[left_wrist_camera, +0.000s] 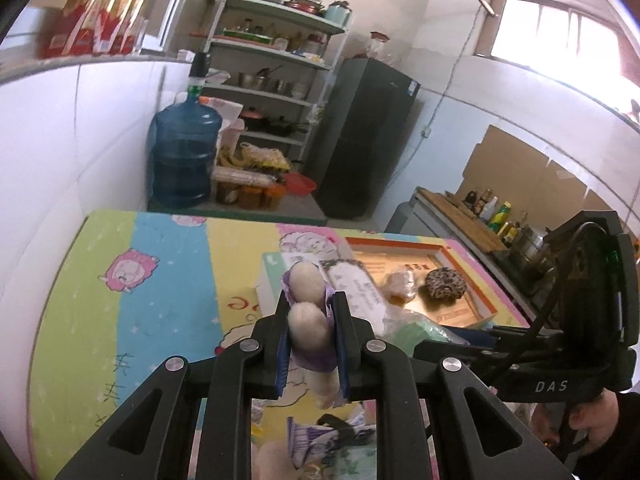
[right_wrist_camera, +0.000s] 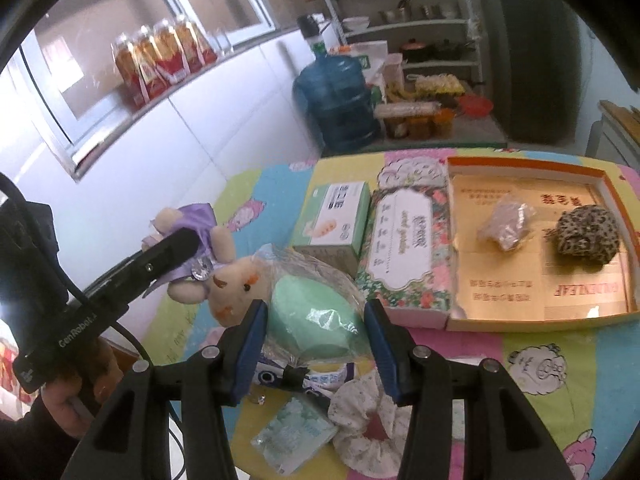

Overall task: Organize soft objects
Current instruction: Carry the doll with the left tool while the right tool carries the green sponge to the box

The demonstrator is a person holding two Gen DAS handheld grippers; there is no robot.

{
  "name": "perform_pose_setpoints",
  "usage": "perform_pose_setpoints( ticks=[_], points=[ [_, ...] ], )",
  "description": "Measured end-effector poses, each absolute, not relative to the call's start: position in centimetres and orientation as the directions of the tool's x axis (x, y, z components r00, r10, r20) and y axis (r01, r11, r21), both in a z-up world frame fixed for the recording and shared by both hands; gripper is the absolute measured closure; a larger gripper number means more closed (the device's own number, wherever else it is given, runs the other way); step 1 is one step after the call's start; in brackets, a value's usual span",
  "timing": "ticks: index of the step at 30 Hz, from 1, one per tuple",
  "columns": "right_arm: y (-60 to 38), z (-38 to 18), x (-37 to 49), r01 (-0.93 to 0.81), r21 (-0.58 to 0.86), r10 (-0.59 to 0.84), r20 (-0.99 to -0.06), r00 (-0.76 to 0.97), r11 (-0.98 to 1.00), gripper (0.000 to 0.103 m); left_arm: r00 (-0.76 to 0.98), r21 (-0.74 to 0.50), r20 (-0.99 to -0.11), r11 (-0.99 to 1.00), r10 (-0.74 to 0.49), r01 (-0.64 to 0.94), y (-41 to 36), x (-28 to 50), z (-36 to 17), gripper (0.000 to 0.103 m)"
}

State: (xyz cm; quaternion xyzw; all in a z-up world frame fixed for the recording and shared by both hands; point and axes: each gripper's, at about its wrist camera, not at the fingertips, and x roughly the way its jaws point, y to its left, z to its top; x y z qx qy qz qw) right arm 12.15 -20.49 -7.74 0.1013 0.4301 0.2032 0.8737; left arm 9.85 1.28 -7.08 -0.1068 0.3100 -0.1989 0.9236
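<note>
Beige plush bear in purple dress [left_wrist_camera: 310, 320], clamped in left gripper [left_wrist_camera: 311, 344], hangs above desk [left_wrist_camera: 160, 280]. Right gripper [right_wrist_camera: 316, 344] open around bagged green sponge [right_wrist_camera: 316, 316], not squeezing. Risk: slippery wrap slides out on closing.

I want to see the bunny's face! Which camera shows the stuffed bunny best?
The right wrist view: the stuffed bunny shows from the side, with face, purple dress and limbs, held up by the left gripper. The left wrist view shows only its cream limbs and some purple cloth, squeezed between the fingers.
</note>
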Motion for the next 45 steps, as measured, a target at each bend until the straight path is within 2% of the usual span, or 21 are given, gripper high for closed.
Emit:
perform_pose_setpoints(
  ticks=[15,25,45],
  points=[
    [-26.9,-6.2,8.7,-0.146,0.337,0.348,-0.681,0.644,0.93,0.052,0.675,-0.309,-0.52,0.852,-0.524,0.423,-5.1,9.1,-4.9,0.085],
    [-31.7,-6.0,7.4,-0.006,0.246,0.173,-0.666,0.726,0.969,0.052,0.646,-0.298,-0.541,0.841,-0.539,0.452,-10.7,9.9,-5.0,0.085],
    [-39.6,-8.0,8.5,0.112,0.285,0.12,-0.685,0.719,0.952,0.052,0.551,-0.304,-0.588,0.792,-0.593,0.529,-20.0,13.5,-7.1,0.085]
  ],
)
